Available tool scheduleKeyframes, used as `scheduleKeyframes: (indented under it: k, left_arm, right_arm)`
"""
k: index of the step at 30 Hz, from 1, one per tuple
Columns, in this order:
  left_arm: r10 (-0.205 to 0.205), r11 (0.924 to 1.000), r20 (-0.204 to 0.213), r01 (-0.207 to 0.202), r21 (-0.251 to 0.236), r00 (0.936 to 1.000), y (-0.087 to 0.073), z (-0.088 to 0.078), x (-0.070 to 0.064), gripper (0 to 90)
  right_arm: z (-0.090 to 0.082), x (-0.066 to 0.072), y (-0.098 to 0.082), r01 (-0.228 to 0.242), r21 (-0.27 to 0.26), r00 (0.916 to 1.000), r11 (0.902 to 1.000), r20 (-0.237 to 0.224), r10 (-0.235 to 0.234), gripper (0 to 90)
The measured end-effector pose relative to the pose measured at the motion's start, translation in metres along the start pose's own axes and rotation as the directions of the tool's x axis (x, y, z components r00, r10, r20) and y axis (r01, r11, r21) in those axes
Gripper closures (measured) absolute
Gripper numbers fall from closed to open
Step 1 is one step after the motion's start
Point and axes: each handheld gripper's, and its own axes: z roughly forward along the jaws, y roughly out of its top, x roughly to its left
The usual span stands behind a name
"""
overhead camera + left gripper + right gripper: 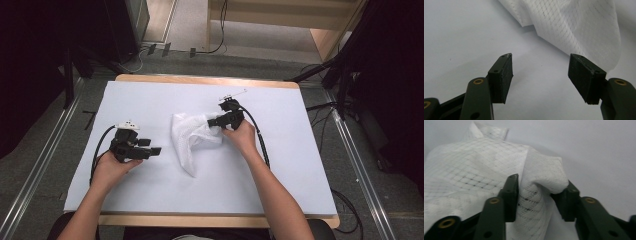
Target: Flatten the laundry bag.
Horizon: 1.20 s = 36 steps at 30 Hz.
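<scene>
1. Thin white gridded mesh cloth (192, 137), crumpled, lay near the middle of the white-covered table (280, 165), bunched high at its far right end and tapering to a point toward the person.
2. Right gripper (216, 122) sat at the cloth's upper right corner, held by the right hand (242, 135), pointing left across the table.
3. In the right gripper view a raised fold of the cloth (536, 192) stood between the two black jaws; the left pad (512, 195) touched the fabric, and the right pad (566, 200) had a bulge of cloth resting over it. Jaws about half apart, closed on that fold (fabric puckered between them).
4. Left gripper (156, 150) rested low on the table left of the cloth, in the left hand (112, 167), aimed right toward it, apart from it.
5. In the left gripper view its jaws stood wide, with nothing between the pads (505, 72) but bare tabletop; the cloth edge (579, 32) lay just beyond the tips, not touching.
6. Both black cables (96, 152) trailed back toward the person.
</scene>
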Motion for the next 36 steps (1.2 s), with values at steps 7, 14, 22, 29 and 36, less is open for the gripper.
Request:
scheduleKeyframes:
  k: [7, 14, 22, 29, 36]
  left_arm:
    - [-0.001, 1.0, -0.001, 0.001, 0.002, 1.0, 0.0, 0.0, 0.001, 37.3]
    - [0.002, 1.0, 0.0, -0.002, -0.002, 1.0, 0.0, 0.0, 0.0, 37.4]
    - [-0.009, 0.9997, -0.01, 0.009, -0.021, 0.9999, 0.0, -0.004, 0.003, 37.8]
    - [-0.061, 0.9962, -0.055, 0.058, -0.066, 0.9966, -0.002, -0.023, 0.017, 39.7]
    - [-0.125, 0.9869, -0.097, 0.114, -0.114, 0.9873, -0.007, -0.044, 0.035, 43.5]
  right_arm:
    - [-0.02, 0.014, 0.01, 0.081, -0.052, 0.9966, 0.9954, 0.016, -0.08, 80.7]
    - [-0.04, 0.04, 0.028, 0.183, -0.082, 0.9824, 0.9797, 0.053, -0.179, 80.7]
    - [-0.045, 0.083, 0.045, 0.282, -0.1, 0.9594, 0.9543, 0.043, -0.279, 79.3]
    - [-0.029, 0.117, 0.042, 0.332, -0.104, 0.9427, 0.9376, 0.001, -0.334, 78.7]
    - [-0.009, 0.138, 0.04, 0.351, -0.094, 0.9326, 0.9316, -0.053, -0.357, 77.5]
